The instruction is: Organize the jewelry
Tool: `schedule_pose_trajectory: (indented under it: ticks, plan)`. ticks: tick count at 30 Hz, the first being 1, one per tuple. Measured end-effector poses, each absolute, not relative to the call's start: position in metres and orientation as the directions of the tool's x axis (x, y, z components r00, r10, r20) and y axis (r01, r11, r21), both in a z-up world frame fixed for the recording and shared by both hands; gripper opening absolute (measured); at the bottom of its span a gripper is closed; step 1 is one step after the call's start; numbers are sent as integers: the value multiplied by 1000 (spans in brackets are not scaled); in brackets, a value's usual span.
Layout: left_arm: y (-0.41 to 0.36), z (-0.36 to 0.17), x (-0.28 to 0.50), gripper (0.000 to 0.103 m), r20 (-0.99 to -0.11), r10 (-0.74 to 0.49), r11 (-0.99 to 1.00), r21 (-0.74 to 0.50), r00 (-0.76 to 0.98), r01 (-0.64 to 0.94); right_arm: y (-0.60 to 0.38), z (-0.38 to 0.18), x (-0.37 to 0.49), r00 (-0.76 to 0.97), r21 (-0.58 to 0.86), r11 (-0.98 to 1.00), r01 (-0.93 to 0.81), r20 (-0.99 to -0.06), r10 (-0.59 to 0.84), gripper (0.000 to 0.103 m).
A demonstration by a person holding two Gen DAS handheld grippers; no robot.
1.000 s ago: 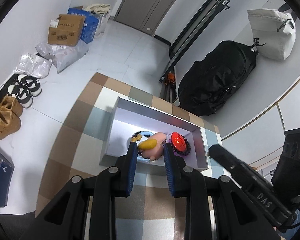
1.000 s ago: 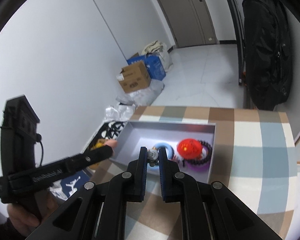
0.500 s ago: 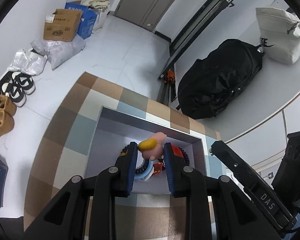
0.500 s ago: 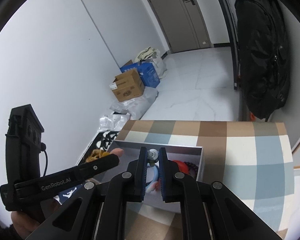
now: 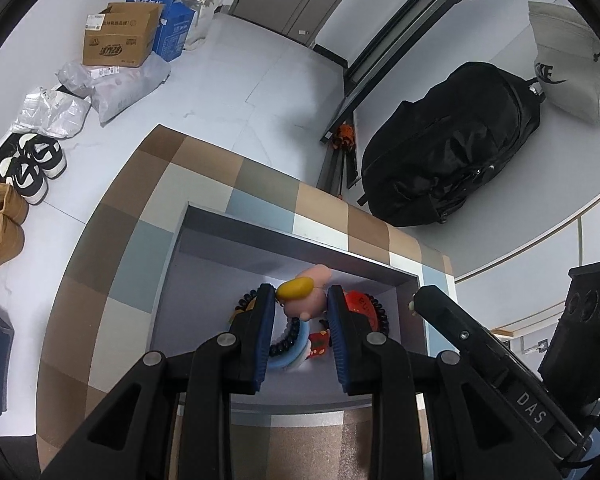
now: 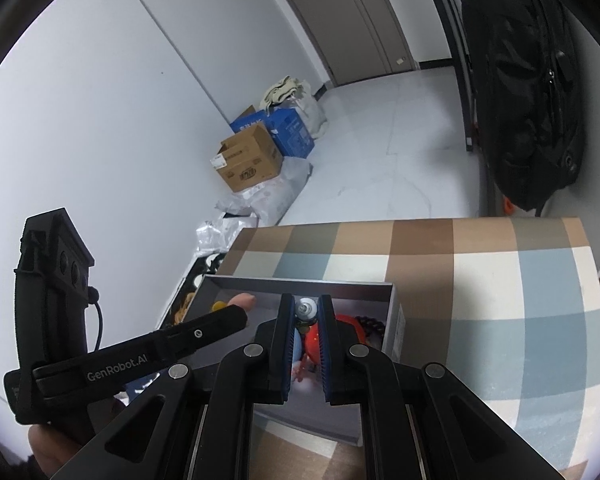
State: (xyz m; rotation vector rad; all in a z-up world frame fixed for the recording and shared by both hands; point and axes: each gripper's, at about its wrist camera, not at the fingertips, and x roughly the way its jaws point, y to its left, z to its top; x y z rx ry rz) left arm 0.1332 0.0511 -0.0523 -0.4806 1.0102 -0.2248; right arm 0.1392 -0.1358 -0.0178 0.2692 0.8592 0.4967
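Note:
An open grey box (image 5: 300,236) (image 6: 394,320) stands on a checked tablecloth (image 5: 112,248). My left gripper (image 5: 301,294) is shut on a pink figure charm with a yellow top (image 5: 306,292), held over the box. Below it in the box lie a light blue ring (image 5: 292,346), a black coiled hair tie (image 5: 380,312) and a red ornament (image 5: 358,306) (image 6: 314,340). My right gripper (image 6: 305,307) is shut on a small silver bead-like piece (image 6: 305,307) above the same box. The left gripper's body shows at the left of the right wrist view.
Cardboard and blue boxes (image 5: 118,38), plastic bags and shoes (image 5: 32,164) line the floor by the wall. A black bag (image 5: 448,152) and a white bag (image 5: 568,60) stand at the right. The table's far edge lies just past the box.
Both grippers have moved forward over the box with their pieces still held; the box now lies closer and lower in both views.

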Motion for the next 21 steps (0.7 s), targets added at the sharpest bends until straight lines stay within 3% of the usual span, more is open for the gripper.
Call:
schedule_pose_trajectory:
  ticks: [8,10,12,15,17,21]
  plan:
    - [51,-52,135,21,-751,-398,871,-489,527,-40,-134,-17,140,540,413,854,-316,-662,520,13]
    - [52,-53,137,25,-753,-400,867,-495,522,-50,-135,-17,141,543,413,857,-309,-663,515,13]
    - [54,-53,138,38,-746,-411,855,-514,524,-61,-138,-18,141,544,420,857,-300,-662,515,15]
    - [56,-51,136,54,-736,-404,851,-520,543,-71,-142,-17,141,554,434,854,-287,-652,518,32]
    - [56,-49,135,56,-737,-386,860,-506,555,-74,-147,-15,140,567,453,846,-281,-633,527,52]
    - [55,-50,135,56,-748,-369,870,-486,552,-77,-148,-13,139,568,450,847,-281,-634,525,56]
